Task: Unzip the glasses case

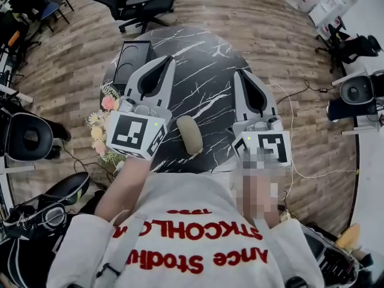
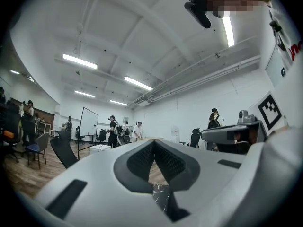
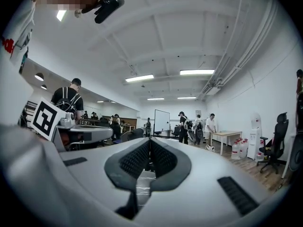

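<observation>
A beige oval glasses case (image 1: 189, 134) lies zipped on the near part of the round black marble table (image 1: 204, 71), between my two grippers and below them. My left gripper (image 1: 170, 60) is held level above the table to the case's left, jaws shut with nothing between them (image 2: 154, 141). To the case's right, my right gripper (image 1: 239, 72) is also level and shut on nothing (image 3: 150, 140). Neither touches the case. The case does not show in either gripper view; both look out across the room.
A bunch of flowers (image 1: 101, 128) sits at the table's left edge and a black flat box (image 1: 133, 56) at its far left. A white cable (image 1: 289, 110) runs off the right side. Office chairs (image 1: 135, 2) and gear ring the table; people stand far off (image 3: 204, 126).
</observation>
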{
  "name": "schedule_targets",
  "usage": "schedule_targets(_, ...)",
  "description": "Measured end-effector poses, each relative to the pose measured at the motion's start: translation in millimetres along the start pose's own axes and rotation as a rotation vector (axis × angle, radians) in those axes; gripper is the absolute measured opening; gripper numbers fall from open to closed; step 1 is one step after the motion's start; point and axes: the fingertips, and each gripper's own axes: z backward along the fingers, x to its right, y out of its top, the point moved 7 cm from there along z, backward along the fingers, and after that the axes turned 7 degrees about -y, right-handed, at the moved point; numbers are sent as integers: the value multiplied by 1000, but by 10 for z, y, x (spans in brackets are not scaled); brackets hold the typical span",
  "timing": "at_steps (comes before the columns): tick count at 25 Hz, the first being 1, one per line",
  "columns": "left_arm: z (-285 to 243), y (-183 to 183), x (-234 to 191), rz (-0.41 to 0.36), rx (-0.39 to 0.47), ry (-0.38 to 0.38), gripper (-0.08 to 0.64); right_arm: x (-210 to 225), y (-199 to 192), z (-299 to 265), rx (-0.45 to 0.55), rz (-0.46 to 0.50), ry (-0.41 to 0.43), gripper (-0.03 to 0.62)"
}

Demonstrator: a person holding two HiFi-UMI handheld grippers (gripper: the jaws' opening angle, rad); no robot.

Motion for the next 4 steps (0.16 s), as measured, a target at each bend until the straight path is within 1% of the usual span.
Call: schedule_targets(4, 5, 19, 24, -3, 0, -1, 2, -5, 4, 5, -4, 3, 0, 15)
